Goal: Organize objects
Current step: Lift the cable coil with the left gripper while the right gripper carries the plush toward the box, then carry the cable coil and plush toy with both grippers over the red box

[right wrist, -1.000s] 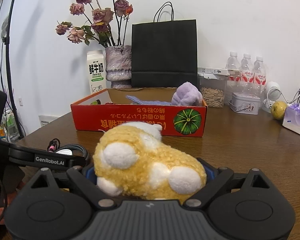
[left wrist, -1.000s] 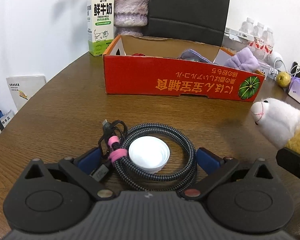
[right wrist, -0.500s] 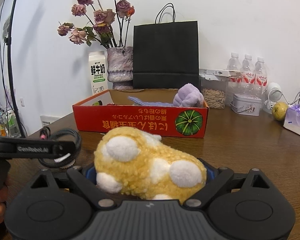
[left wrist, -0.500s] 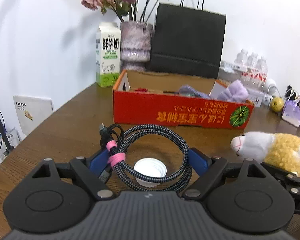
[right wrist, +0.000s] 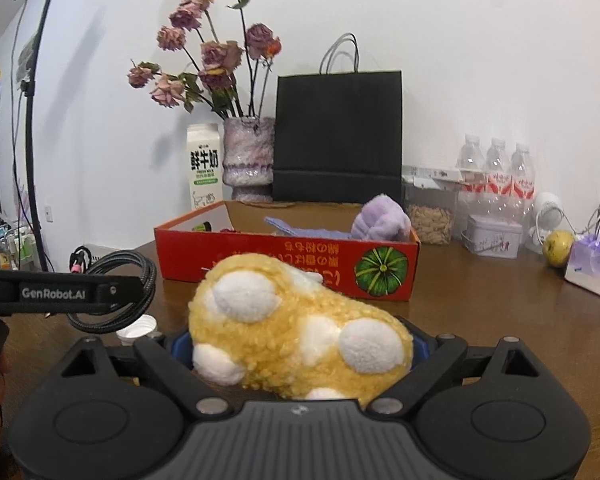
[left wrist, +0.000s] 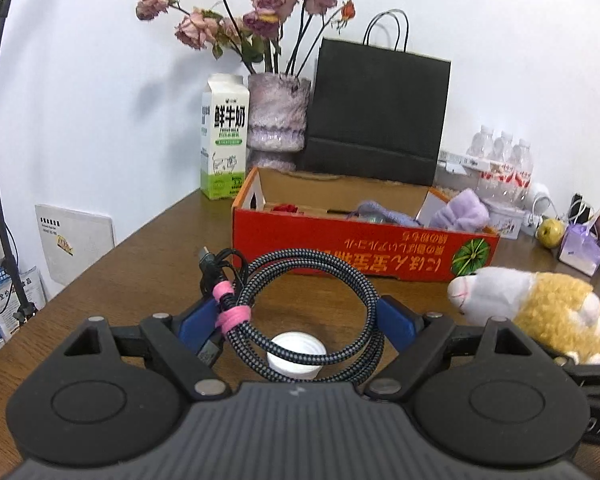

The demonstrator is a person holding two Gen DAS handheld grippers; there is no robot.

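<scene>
Braided cable point(left wrist: 316, 280), fleecy plush toy point(right wrist: 300, 328)

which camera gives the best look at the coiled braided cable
The left wrist view. There the coiled braided cable fills the middle, its whole loop and pink ties visible between the left tool's blue pads, above a white cap. The right wrist view shows only part of the coil at the left edge, edge-on behind the tool's arm.

Our grippers are matte black: the left gripper point(left wrist: 300, 316) and the right gripper point(right wrist: 300, 344) each carry blue pads on their fingers point(left wrist: 396, 320), silver screws behind them, a ribbed grey body, and white "GenRobot.AI" lettering alongside one finger.
</scene>
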